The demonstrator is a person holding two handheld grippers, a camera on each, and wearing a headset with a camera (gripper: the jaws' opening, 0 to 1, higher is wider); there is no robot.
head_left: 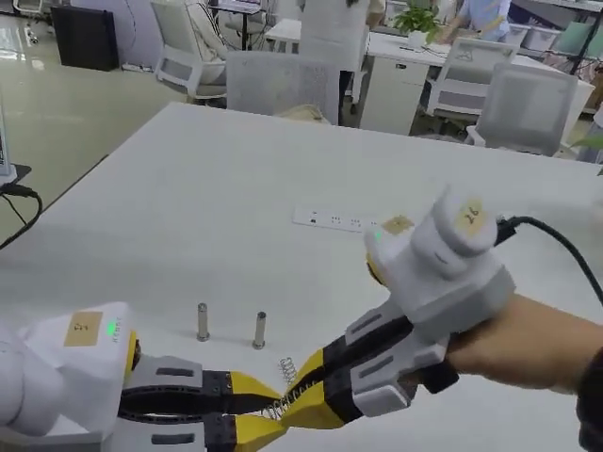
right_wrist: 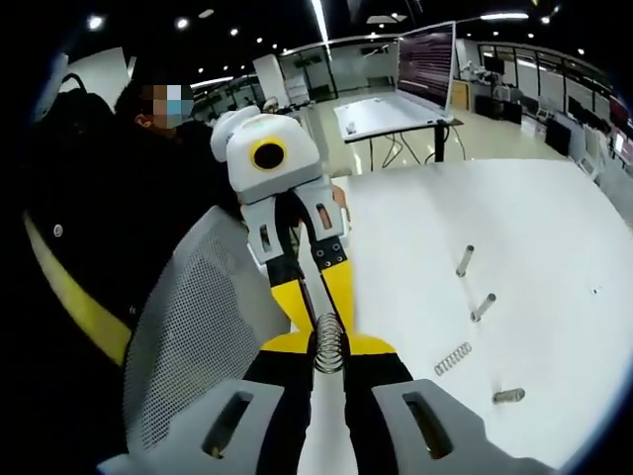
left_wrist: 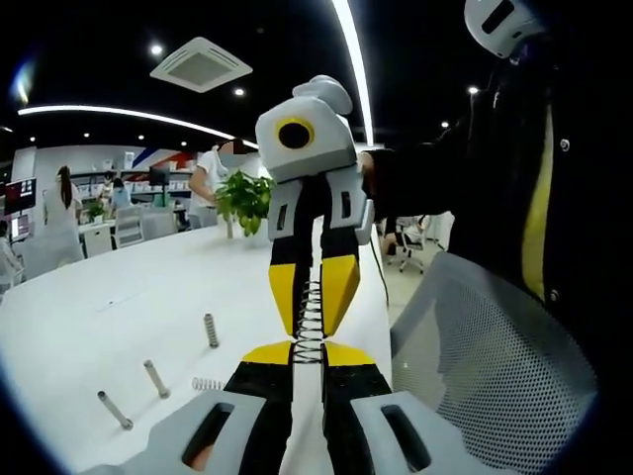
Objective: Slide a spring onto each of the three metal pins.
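1. Head view looks forward and down across the white table (head_left: 236,188), close above the left gripper (head_left: 268,416) and right gripper (head_left: 306,386).
2. Left gripper view faces the right gripper head-on, very near.
3. Right gripper view faces the opposite way; all three share the held spring (right_wrist: 329,346).

One pin (head_left: 203,321) and a second pin (head_left: 260,330) are standing side by side on the desk (head_left: 188,207). A loose spring (head_left: 287,367) is lying just right of them, nearer the person. An upright spring (left_wrist: 211,330) is standing in line with the pins, past the loose one. Nearer still, the left tool (left_wrist: 309,356) and right tool (right_wrist: 329,348) are meeting tip to tip, with a held spring (left_wrist: 310,317) sitting between them. A power strip (head_left: 330,221) is lying farther back.
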